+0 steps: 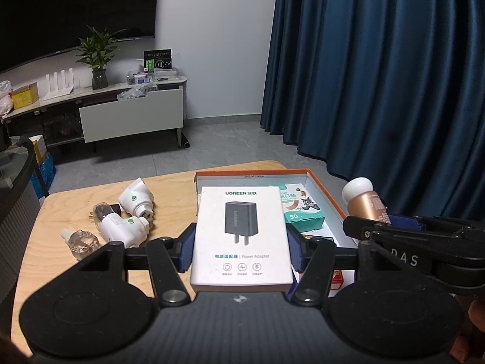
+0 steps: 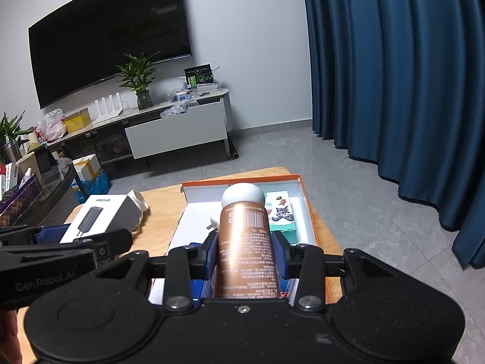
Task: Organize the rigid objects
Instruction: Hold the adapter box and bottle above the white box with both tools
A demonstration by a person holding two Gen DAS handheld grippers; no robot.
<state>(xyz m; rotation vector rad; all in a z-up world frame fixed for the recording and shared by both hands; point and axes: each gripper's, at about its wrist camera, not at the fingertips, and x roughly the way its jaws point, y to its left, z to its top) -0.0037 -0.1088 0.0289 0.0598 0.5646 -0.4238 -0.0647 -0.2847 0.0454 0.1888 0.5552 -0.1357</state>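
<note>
Your left claw (image 1: 241,250) grips the white adapter box (image 1: 241,236) over the table's (image 1: 60,242) near edge; your right claw (image 2: 247,253) clamps the copper bottle (image 2: 247,242) (white cap forward) above the orange-rimmed box (image 2: 309,209) at the right edge

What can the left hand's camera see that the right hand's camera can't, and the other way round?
Only the left wrist view shows the two white plug-in devices and the clear bottle lying on the wooden table.

Only the right wrist view shows the barcode on the copper bottle.

Both show the white adapter box clamped in the left gripper, the copper bottle clamped in the right gripper, and the orange-rimmed box holding a green packet.
</note>
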